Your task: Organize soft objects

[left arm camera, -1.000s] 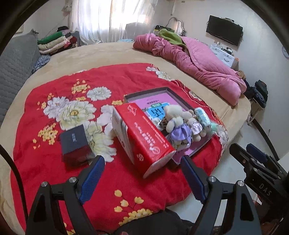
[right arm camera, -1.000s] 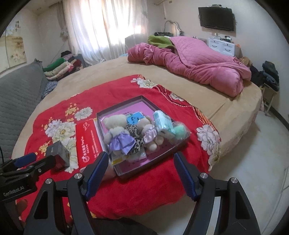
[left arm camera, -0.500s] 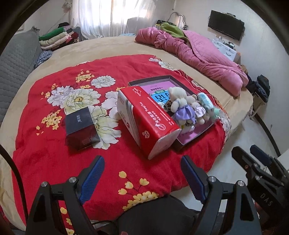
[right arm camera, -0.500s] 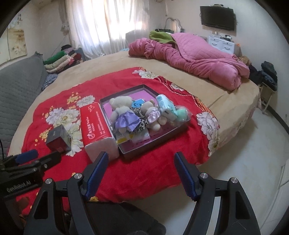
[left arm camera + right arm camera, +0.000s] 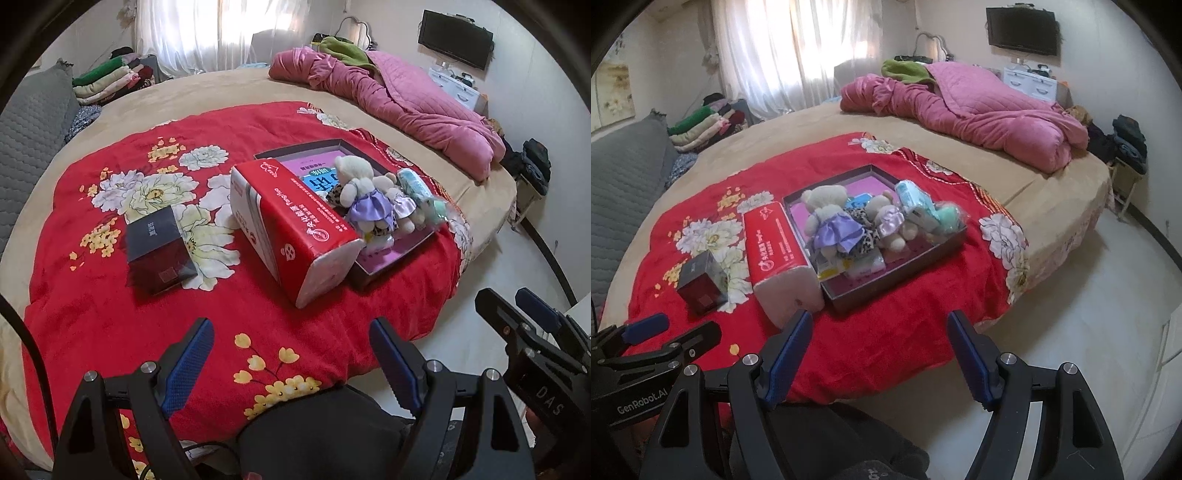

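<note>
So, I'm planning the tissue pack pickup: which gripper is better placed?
Probably the left gripper: open, with the red tissue pack straight ahead. The right gripper, also open, faces the tray.

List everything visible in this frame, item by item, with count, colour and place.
Blanket: 1, red with flowers, spread over the bed.
Tray: 1, dark with pink lining, on the blanket.
Plush bears: at least 2, cream, in the tray.
Teal packs: about 2, at the tray's right.
Tissue pack: 1, red, against the tray's left side.
Dark box: 1, black and maroon, left of the tissue pack.
Quilt: 1, pink, far side of the bed.
Folded clothes: 1 stack, far left.
TV: 1, black, on the wall.
Left gripper: open, empty.
Right gripper: open, empty.
</note>
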A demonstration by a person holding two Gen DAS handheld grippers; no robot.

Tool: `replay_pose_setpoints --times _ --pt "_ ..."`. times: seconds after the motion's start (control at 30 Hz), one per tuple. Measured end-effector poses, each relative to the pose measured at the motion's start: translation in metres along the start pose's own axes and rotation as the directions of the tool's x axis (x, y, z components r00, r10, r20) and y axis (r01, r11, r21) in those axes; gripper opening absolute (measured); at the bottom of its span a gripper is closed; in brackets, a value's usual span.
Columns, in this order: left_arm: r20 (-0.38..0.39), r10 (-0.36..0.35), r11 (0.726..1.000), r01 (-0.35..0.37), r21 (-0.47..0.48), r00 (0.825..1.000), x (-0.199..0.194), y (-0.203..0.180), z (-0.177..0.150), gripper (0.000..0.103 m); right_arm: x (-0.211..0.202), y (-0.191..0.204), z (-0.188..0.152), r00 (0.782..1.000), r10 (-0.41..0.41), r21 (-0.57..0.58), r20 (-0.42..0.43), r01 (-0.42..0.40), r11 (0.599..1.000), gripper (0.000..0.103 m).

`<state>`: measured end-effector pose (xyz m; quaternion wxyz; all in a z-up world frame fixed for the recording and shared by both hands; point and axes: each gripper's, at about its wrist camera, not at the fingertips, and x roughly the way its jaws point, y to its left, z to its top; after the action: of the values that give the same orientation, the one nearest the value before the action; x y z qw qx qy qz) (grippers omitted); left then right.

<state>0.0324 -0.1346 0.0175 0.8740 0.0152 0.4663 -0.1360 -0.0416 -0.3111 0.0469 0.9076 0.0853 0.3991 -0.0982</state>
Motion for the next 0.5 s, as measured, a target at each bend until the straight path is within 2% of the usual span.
replay_pose_setpoints --times 0.5 --pt "-0.014 0.005 1.000 -0.005 0.002 1.000 0.0041 -0.0003 -0.0066 0.085 0.0001 -0.0012 -0.0051 1.000 -0.016 -0.004 -0.003 0.016 1.000 0.076"
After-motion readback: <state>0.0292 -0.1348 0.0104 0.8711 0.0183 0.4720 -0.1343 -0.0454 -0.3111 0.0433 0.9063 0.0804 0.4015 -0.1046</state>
